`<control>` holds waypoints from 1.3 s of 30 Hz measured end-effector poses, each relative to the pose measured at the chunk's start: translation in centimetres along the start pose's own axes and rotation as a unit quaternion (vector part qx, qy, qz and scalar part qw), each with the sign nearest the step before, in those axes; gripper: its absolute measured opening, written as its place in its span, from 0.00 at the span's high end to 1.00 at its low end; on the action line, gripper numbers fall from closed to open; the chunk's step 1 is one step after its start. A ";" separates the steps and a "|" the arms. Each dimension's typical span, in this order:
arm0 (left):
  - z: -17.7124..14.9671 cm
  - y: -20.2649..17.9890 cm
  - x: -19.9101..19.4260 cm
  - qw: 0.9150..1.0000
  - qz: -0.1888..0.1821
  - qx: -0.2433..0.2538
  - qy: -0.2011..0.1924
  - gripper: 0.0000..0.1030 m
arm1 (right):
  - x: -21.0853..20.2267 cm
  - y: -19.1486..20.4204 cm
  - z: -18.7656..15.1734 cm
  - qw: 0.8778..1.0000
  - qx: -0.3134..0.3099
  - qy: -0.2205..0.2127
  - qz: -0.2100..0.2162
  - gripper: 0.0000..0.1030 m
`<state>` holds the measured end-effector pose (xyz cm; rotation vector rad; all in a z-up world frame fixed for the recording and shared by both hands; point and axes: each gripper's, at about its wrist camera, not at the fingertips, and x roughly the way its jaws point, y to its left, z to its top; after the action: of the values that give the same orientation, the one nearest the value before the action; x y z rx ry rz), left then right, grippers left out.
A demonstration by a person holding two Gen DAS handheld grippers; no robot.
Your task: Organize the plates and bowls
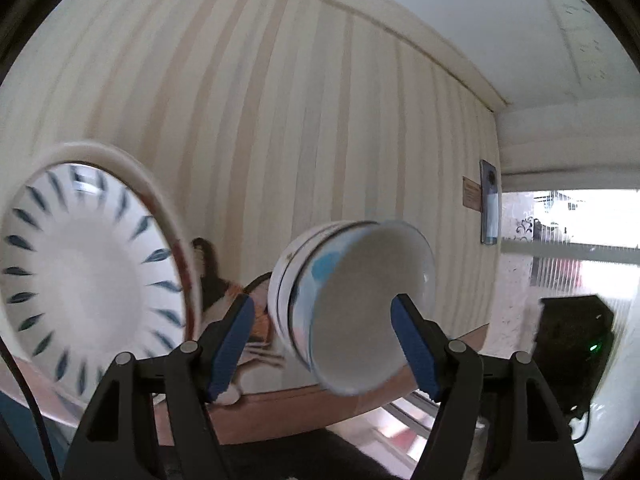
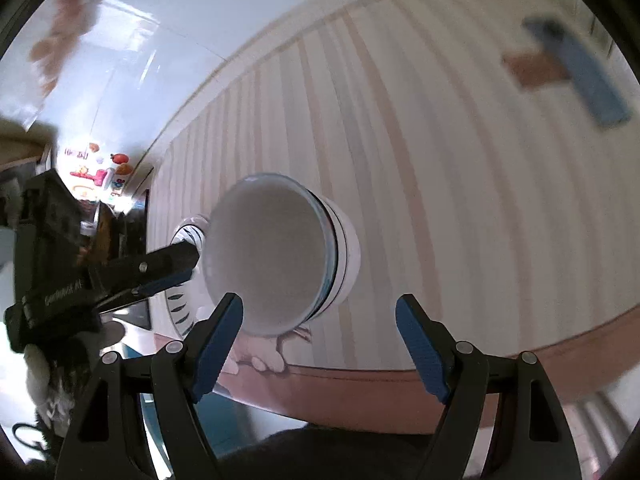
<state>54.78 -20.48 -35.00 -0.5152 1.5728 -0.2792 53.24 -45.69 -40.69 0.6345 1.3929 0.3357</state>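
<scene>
In the left wrist view a stack of bowls [image 1: 352, 304], white with a blue-patterned inner one, lies tilted with its mouth toward me on the wooden table [image 1: 280, 416]. My left gripper [image 1: 322, 350] is open, its blue pads on either side of the stack's rim, not clamped. A white plate with blue leaf marks [image 1: 80, 280] stands on edge at the left. In the right wrist view the same bowl stack [image 2: 276, 256] shows ahead of my right gripper [image 2: 318, 348], which is open and empty. The left gripper's finger [image 2: 160, 268] reaches the stack from the left.
A striped wall [image 1: 280, 120] rises behind the table. A cat picture [image 1: 236, 304] sits behind the dishes. A black device with a green light [image 1: 576, 344] stands at the right near a window. A phone [image 1: 490, 204] hangs on the wall.
</scene>
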 end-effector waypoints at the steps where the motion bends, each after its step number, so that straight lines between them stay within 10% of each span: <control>1: 0.5 0.1 0.8 1.000 -0.005 -0.005 0.010 0.34 | 0.8 -0.5 0.3 1.000 0.008 0.006 0.011 0.21; 14: 2.4 0.3 6.0 0.997 -0.025 0.014 0.067 0.34 | 7.9 -4.3 1.7 0.987 0.063 0.062 0.131 0.22; 24: 2.1 1.2 5.8 0.998 -0.048 0.009 0.036 0.40 | 9.2 -5.8 2.0 0.989 0.067 0.059 0.114 0.51; 39: 1.6 1.8 4.3 0.999 -0.050 -0.003 0.014 0.40 | 8.5 -5.4 2.9 0.991 0.042 0.049 0.115 0.51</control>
<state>56.05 -20.81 -39.76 -0.5976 1.5784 -0.3603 56.69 -45.68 -50.62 0.8620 1.4349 0.4991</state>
